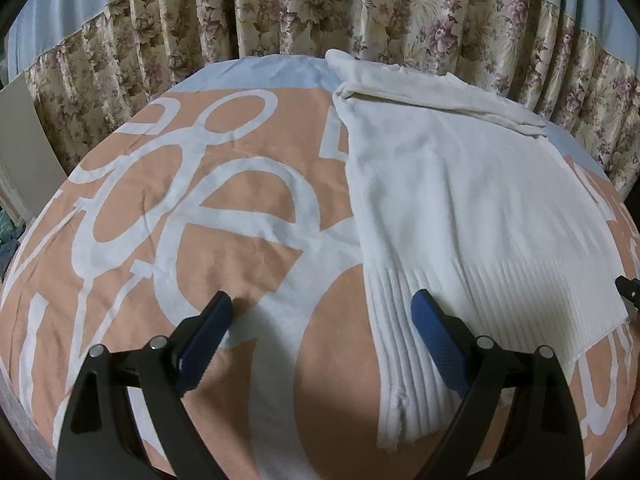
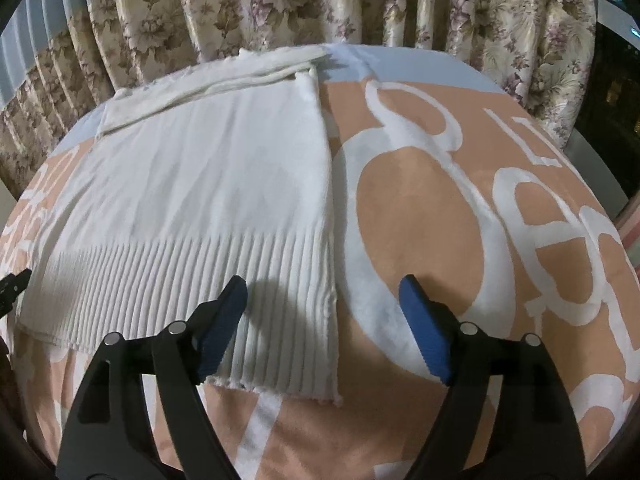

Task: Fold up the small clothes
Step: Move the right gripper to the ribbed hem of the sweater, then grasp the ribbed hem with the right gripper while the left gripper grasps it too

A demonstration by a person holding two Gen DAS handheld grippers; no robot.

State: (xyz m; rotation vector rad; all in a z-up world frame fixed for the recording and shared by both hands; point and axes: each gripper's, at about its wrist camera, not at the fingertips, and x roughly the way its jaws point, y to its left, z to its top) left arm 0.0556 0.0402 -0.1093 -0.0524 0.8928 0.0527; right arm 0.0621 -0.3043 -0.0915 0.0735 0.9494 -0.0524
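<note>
A white knit garment (image 1: 460, 200) (image 2: 208, 200) with a ribbed hem lies flat on the peach and white patterned bedcover (image 1: 224, 256) (image 2: 420, 208), its sides folded in and a sleeve laid across its far end. My left gripper (image 1: 324, 304) stands open over the garment's near left corner, one pad above the ribbing and the other above the cover. My right gripper (image 2: 324, 288) is open over the near right corner, straddling the garment's right edge. Nothing is pinched between either pair of blue pads.
Floral curtains (image 1: 320, 8) (image 2: 320, 0) hang close behind the bed's far edge. A pale board (image 1: 24, 136) leans at the far left. The tip of the other gripper (image 1: 628, 288) (image 2: 14, 282) shows at each frame's edge.
</note>
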